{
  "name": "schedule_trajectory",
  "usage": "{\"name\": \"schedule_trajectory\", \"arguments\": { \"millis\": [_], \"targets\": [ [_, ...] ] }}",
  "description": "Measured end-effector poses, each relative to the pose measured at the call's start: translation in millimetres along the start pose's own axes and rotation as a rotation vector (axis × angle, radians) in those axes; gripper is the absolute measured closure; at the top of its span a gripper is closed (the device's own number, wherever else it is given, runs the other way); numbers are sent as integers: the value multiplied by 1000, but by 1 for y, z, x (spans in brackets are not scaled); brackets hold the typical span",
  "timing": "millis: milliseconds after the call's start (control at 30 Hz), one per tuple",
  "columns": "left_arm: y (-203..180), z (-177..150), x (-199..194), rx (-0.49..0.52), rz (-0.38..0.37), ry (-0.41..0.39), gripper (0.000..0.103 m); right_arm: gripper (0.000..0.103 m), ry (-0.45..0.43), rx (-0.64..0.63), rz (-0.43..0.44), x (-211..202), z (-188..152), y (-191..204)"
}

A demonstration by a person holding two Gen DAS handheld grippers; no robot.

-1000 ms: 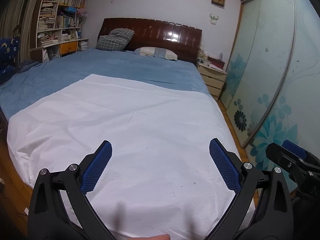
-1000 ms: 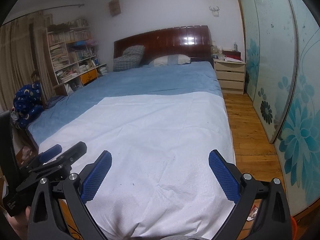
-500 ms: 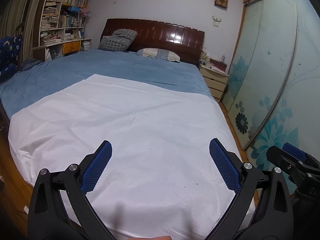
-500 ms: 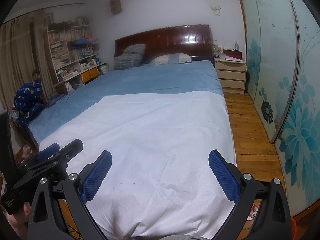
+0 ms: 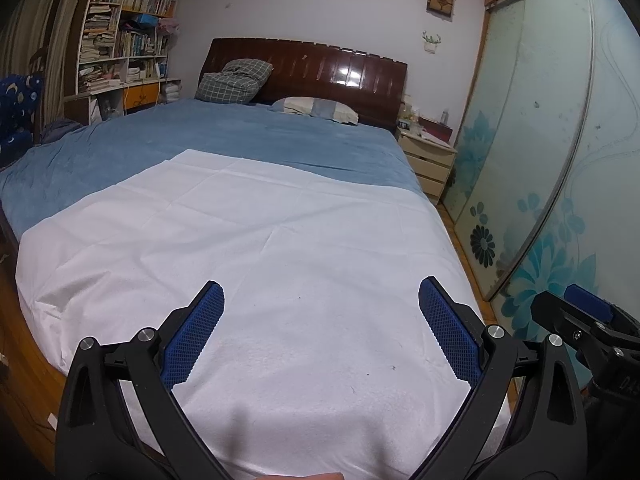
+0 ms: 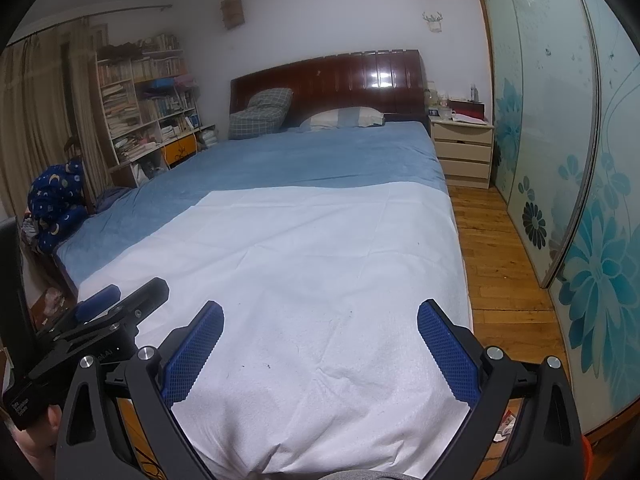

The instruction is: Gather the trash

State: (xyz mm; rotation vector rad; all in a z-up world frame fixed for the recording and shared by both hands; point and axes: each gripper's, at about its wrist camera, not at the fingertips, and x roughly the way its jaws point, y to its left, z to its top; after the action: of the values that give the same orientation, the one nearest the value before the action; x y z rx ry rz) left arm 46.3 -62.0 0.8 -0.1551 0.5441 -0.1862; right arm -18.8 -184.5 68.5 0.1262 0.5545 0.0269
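My left gripper (image 5: pixel 320 332) is open and empty above the foot of a bed, over a white sheet (image 5: pixel 260 264). My right gripper (image 6: pixel 320 336) is also open and empty over the same white sheet (image 6: pixel 304 264), to the right of the left one. The left gripper shows at the left edge of the right wrist view (image 6: pixel 108 312); the right gripper shows at the right edge of the left wrist view (image 5: pixel 576 316). Small scraps of litter (image 6: pixel 505 426) lie on the wooden floor by the bed's near right corner. A few tiny dark specks sit on the sheet.
A blue bedspread (image 5: pixel 224 140), two pillows and a dark headboard (image 5: pixel 320 68) lie beyond. A bookshelf (image 5: pixel 120 44) stands far left, a nightstand (image 6: pixel 462 148) far right. Sliding glass wardrobe doors (image 6: pixel 560 160) line the right, with wooden floor (image 6: pixel 500 264) between.
Both grippers have drifted slightly, so the view shifts a little. Both stay open and empty.
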Motion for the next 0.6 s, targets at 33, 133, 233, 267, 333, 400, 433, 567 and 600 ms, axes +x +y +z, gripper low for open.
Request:
{"name": "schedule_trajectory", "arguments": {
  "millis": [33,133,233,267,333,400,433,567,600],
  "targets": [
    [0,0,-1,-1,1,-2,6,7,0,-1,0,1,-1,0],
    [0,0,-1,-2,0,-2,6,7,1,-1,0,1,-1,0],
    [0,-1,0,-2,0,-1,6,7,0,-4,0,0,-1,0],
    [0,-1,-1,-2,1,-1,6,7,1,-4,0,0,0,0],
    [-2,0,0,-3,-2,0,6,7,1,-4,-1,1,-1,0],
    [-2,-1,0,-2,0,0,6,7,0,-2,0,0,-1,0],
    [-2,-1,0,-1,-2,2,6,7,2,-3,0,1,-2,0],
    [-2,-1,-1,-1,-3,6,6,7,2,-5,1,1,-1,0],
    [-2,-1,-1,-1,-1,6,6,7,2,-5,1,1,-1,0]
  ]
}}
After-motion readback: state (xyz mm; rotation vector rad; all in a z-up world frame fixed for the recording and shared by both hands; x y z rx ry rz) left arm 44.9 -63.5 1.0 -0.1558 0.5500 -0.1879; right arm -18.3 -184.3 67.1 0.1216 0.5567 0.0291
